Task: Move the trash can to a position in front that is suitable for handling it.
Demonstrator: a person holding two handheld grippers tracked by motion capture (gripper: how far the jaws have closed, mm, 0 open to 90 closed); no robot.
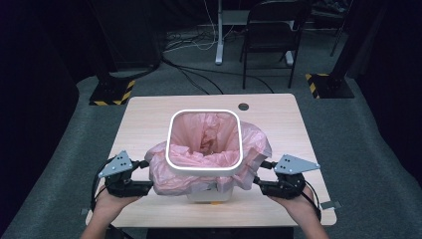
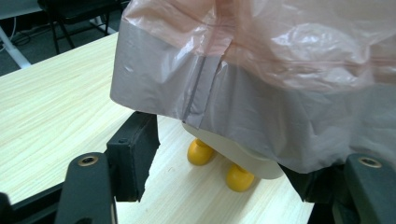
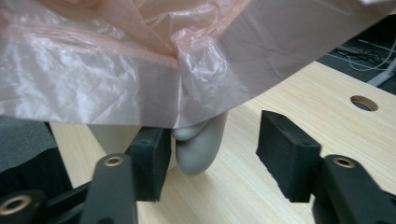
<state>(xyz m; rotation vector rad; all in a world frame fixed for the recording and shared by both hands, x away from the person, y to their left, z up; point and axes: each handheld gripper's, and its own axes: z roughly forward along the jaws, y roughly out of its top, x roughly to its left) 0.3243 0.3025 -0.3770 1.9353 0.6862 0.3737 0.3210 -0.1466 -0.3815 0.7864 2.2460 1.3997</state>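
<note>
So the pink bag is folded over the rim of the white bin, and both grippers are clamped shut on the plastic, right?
Not quite. The pink bag is folded over the white bin, but the left gripper and right gripper stand open; both gripper views show the jaws apart under loose plastic.

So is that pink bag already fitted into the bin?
Yes. The pink bag lines the white bin, its edge folded out over the rim and hanging down the sides.

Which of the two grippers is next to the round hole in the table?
The right gripper: its own view shows the round hole in the table beyond its open jaws. The left gripper faces the bin's yellow feet.
</note>
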